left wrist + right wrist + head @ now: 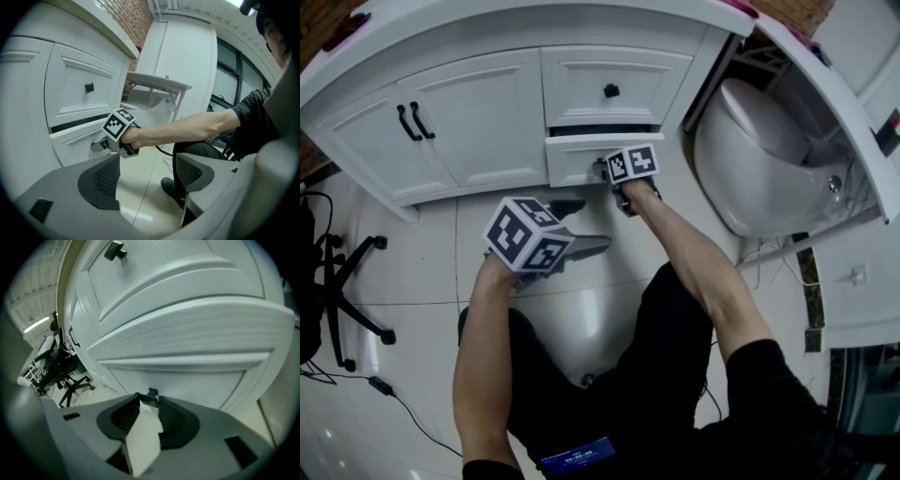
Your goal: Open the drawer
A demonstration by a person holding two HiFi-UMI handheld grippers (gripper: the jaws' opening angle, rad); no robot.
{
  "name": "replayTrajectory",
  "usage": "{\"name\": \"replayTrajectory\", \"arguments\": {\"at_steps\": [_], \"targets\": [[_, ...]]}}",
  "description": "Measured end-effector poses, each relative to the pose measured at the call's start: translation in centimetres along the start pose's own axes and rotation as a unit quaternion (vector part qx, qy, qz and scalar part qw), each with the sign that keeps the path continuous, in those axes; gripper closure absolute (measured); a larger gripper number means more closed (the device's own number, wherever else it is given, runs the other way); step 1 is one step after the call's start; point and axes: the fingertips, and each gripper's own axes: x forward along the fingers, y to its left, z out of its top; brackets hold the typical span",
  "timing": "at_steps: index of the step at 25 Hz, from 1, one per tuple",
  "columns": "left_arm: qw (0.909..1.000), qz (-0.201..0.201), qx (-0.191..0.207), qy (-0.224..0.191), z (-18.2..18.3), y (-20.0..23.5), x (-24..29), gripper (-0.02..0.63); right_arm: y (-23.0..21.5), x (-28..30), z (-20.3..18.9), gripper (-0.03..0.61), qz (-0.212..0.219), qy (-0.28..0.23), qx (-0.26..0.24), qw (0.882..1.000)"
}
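Lower drawer [577, 157]: front stands slightly proud of the cabinet [478, 131], with a dark gap above it. Pull started, most of the travel likely left. Its knob [152, 393] is pinched between the right gripper [151, 401] jaw tips. Left gripper [145, 180] is spread with nothing between its jaws, well back from the drawer.

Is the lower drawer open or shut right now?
Partly open. The front of the lower drawer stands out from the cabinet with a dark gap above it, and the right gripper is clamped on its knob.
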Motion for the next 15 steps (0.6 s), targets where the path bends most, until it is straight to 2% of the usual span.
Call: {"name": "replayTrajectory", "arguments": {"at_steps": [15], "targets": [[1.0, -0.002, 0.009, 0.0, -0.1, -1.5, -0.4, 0.239, 1.0, -1.2, -1.7, 0.43, 0.004, 0.021, -0.01, 1.0]]}}
